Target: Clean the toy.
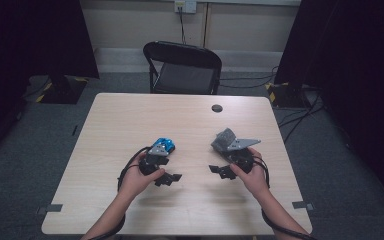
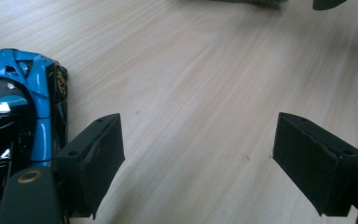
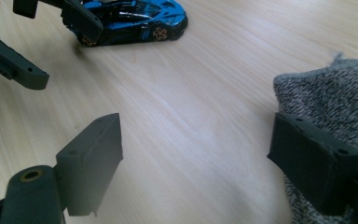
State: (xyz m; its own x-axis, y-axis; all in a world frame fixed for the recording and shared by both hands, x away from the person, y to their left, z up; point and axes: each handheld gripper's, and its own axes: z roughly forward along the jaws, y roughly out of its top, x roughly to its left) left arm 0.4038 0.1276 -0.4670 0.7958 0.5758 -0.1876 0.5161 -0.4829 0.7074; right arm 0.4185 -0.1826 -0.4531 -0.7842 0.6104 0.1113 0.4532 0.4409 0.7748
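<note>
A: Step in hand, by the look of it: picking up the blue toy sports car point(image 1: 163, 145) and the grey knitted cloth point(image 1: 223, 138), one per tool. Left gripper point(image 2: 198, 161) wide open, nothing between the jaws, bare tabletop point(image 2: 205, 70) under the gap.

B: And the car itself?

A: At the left edge of the left gripper view, just beside the left jaw, outside the gap. In the high view, just left of centre. Best to shift sideways until the body sits between the pads, then close across the doors, not the wheels.

B: Right gripper point(image 3: 196, 161)?

A: Open too, holding nothing. Cloth point(image 3: 326, 100) at the right of its view, behind the right jaw, seemingly touching it. Better to pinch a raised fold.

B: Containers?

A: None to be seen, so nothing to report inside any.
</note>
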